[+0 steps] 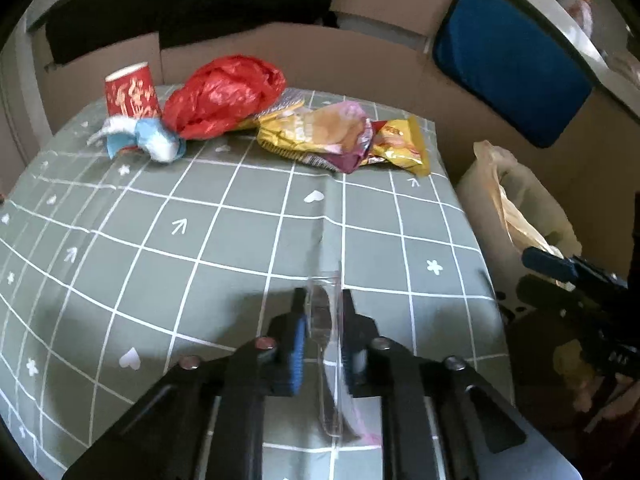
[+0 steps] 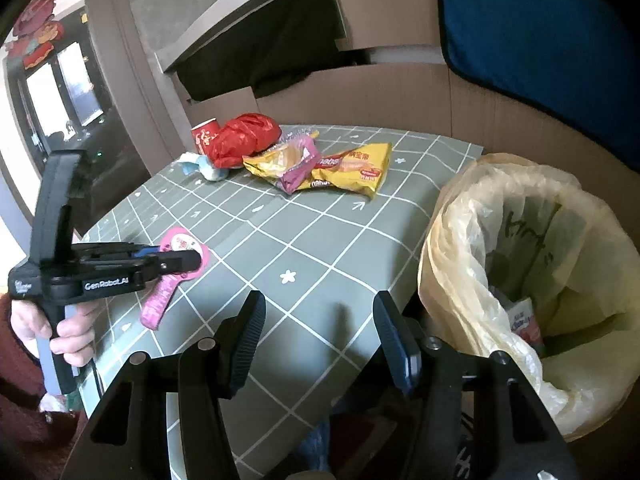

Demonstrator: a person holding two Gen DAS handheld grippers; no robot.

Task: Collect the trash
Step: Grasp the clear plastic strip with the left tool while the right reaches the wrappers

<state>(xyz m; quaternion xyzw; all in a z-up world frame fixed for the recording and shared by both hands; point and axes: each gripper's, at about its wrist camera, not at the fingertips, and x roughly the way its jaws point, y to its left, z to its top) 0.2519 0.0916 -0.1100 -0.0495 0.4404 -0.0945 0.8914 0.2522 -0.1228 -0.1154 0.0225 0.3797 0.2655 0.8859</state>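
Pink blister pack [image 2: 176,268] half-hidden behind left gripper [image 2: 188,261]

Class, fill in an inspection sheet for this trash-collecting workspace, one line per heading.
Surface: green grid tablecloth.
Job's things: pink blister pack in the left gripper; snack wrappers, red plastic bag, red paper cup, crumpled tissue at the far edge.
Clutter: nothing seen.
Grippers: left shut on the pack; right gripper open, empty.
Cables: nothing seen.
Surroundings: lined trash bin beside the table; cardboard behind.
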